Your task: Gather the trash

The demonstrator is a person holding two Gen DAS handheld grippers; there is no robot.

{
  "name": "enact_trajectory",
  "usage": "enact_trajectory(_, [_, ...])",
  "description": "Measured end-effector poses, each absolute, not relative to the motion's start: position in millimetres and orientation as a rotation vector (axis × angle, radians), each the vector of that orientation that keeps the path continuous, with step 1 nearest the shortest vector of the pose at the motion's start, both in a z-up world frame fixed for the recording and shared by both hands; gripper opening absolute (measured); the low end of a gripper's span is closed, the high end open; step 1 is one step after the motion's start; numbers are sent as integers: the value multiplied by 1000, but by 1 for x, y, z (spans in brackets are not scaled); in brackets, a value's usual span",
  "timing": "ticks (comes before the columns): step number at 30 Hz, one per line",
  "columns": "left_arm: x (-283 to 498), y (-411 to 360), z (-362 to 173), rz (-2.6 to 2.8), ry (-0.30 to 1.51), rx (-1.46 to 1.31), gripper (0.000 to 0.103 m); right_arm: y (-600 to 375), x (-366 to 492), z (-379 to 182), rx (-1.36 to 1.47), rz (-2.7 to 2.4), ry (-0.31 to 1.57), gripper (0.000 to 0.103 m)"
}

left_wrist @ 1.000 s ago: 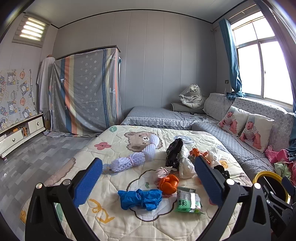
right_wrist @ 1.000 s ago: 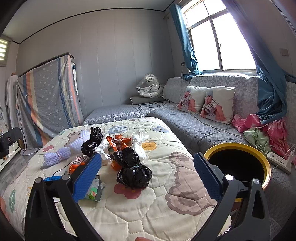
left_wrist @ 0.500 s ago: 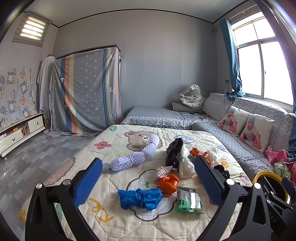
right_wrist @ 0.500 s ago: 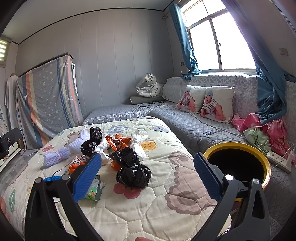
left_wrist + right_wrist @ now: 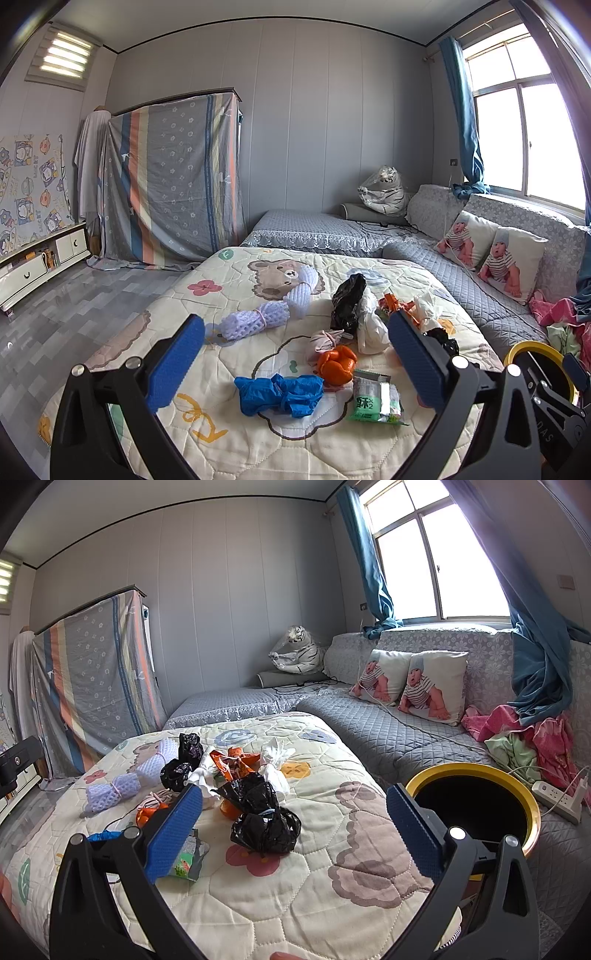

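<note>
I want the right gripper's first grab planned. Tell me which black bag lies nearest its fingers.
The knotted black bag lying just ahead between the open right gripper fingers; the other black bag sits farther back beside the lavender foam net.

Knotted bags (image 5: 265, 821), wrappers (image 5: 375, 400) strewn on quilt (image 5: 332, 867)

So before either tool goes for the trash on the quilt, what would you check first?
1. Left tool open and empty: ok.
2. Right tool open and empty: ok.
3. Trash in view: ok; blue bag, green packet and black bag lie on the quilt.
4. Bin mouth unblocked: ok.
5. Room left in the bin: cannot tell, inside is dark.
6. Black bag tied shut: ok, banded at the neck.
</note>
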State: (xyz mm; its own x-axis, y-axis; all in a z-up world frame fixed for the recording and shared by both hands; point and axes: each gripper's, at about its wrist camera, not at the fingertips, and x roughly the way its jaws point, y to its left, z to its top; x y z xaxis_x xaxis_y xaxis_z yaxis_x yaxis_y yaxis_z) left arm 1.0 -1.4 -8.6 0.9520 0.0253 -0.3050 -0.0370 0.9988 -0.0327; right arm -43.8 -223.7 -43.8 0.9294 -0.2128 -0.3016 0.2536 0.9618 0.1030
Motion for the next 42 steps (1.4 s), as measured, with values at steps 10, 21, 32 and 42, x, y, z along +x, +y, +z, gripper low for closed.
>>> enact_trajectory(10, [4,1,-9,32,313,-42,96,-224,-44,-44,142,-239,292,95])
enact_trajectory(21, [18,19,-17,30,352,-61,96,-234,-41,-40,137,-287,280,95])
enact_trajectory(32, [52,64,-51,-221,502,-85,96,-254,8,-56,137,-88,450,95])
enact_trajectory(42, [123,82,-67,-273,584,-30,96,-248,41,-80,115,18,569,95])
